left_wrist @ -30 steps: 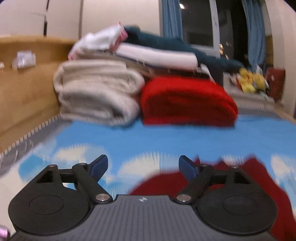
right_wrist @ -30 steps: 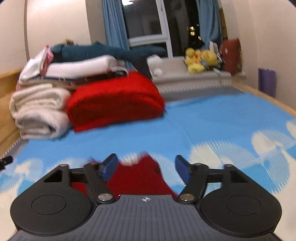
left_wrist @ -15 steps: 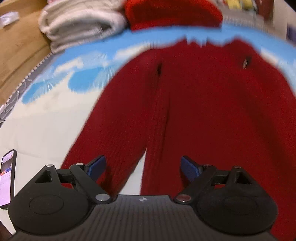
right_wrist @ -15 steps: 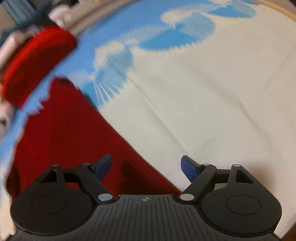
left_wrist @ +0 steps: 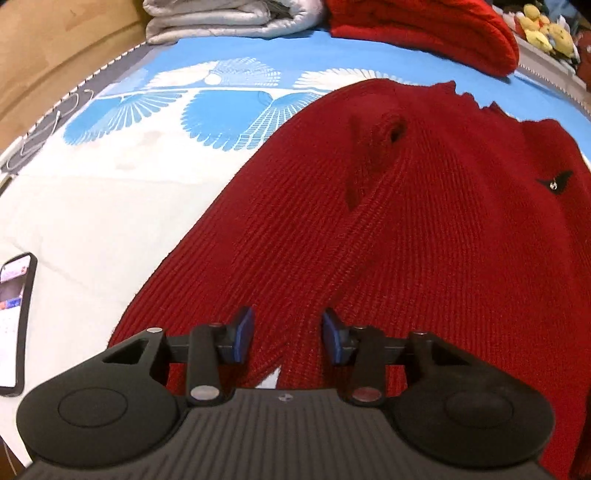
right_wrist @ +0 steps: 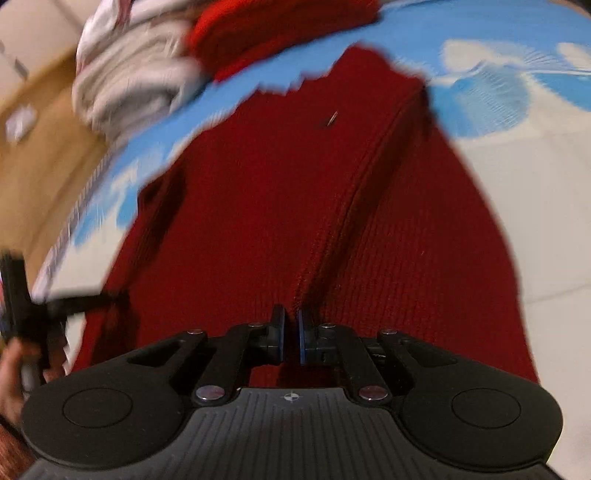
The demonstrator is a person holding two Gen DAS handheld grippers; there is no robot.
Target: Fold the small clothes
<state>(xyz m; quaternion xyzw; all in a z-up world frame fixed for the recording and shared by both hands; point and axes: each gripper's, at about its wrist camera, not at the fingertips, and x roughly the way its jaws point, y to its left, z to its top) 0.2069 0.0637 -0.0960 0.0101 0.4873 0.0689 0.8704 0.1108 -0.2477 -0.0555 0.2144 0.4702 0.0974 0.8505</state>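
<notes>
A dark red knitted sweater (left_wrist: 424, 221) lies spread flat on the blue and white bed sheet (left_wrist: 92, 206), sleeves alongside the body. My left gripper (left_wrist: 287, 338) is half closed, its blue pads over the near hem where the left sleeve meets the body; nothing is clamped. In the right wrist view the same sweater (right_wrist: 258, 206) fills the middle. My right gripper (right_wrist: 291, 338) has its pads almost together at the near hem by the right sleeve seam; I cannot tell whether fabric is pinched between them. The left gripper (right_wrist: 26, 306) shows blurred at the far left.
A phone (left_wrist: 14, 317) lies on the sheet at the left edge. A folded red blanket (left_wrist: 424, 26) and a stack of pale folded blankets (left_wrist: 229, 18) sit at the head of the bed. A wooden bed frame (left_wrist: 55, 55) runs along the left. Yellow plush toys (left_wrist: 546, 29) sit far right.
Both grippers tilted down from the room onto the sweater and came in low at its near hem. The left jaws narrowed. The right jaws closed almost fully.
</notes>
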